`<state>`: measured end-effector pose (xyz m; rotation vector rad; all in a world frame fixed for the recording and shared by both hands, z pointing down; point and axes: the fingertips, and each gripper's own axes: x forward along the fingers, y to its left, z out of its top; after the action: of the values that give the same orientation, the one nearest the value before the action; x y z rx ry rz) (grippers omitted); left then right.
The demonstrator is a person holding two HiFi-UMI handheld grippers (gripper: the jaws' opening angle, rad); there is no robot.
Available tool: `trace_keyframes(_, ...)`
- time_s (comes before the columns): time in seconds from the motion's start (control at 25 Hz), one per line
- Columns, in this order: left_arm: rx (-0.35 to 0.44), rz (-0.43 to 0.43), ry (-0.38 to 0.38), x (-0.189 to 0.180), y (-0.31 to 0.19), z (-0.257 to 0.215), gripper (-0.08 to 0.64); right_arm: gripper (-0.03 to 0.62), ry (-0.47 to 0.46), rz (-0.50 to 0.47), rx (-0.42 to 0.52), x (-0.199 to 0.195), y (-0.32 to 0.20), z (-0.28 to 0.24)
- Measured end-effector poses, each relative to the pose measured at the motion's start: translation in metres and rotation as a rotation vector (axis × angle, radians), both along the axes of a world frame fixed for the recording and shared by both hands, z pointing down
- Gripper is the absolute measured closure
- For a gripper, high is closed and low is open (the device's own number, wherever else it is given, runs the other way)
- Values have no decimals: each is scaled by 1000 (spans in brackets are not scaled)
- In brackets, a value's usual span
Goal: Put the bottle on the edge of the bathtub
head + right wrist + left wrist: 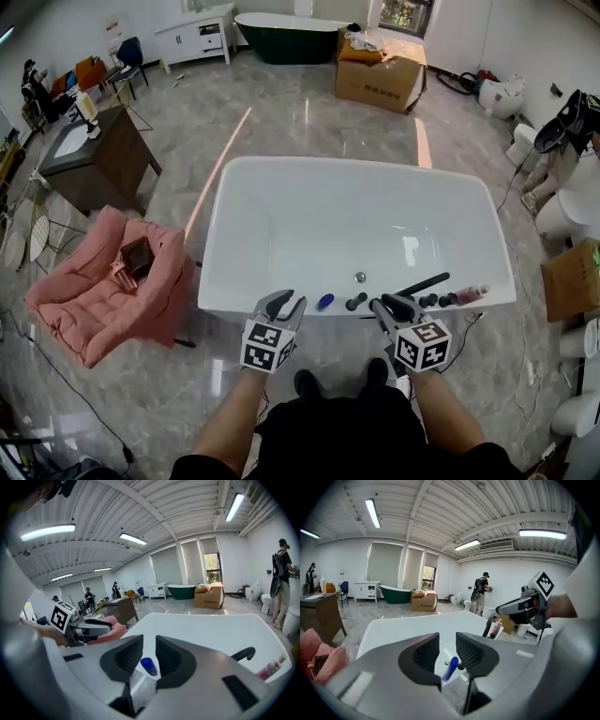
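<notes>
Lying on bathtub [225, 302] rim, blue bottle [325, 301] — ahead of, untouched by fingers [422, 656]; left gripper [284, 302], right gripper [394, 305] both parted, empty.

**Blue on white, with pink and green around**

Before you, the white bathtub [356, 216] carries a blue bottle [324, 302], black tap fittings [420, 285] and a pink bottle [472, 293]. Your dark grey left gripper [283, 302] and right gripper [394, 305] wear black-and-white marker cubes [268, 345]. A pink cushion [94, 300] lies on the veined grey floor [300, 122]. Behind are a dark green tub [286, 39] and a brown cardboard box [380, 77].
</notes>
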<state>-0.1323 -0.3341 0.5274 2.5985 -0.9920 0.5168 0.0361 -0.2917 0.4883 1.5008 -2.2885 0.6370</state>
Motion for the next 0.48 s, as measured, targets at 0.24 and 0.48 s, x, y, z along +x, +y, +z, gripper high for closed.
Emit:
trace_keyframes(0.24,7,-84,-37,32,-3,-20,492,514,-13,8,22,63,3,-11)
trace_keyframes(0.48,9,-163,-4,59,-1,-38,511,541,-49,1,62,116,0,-23)
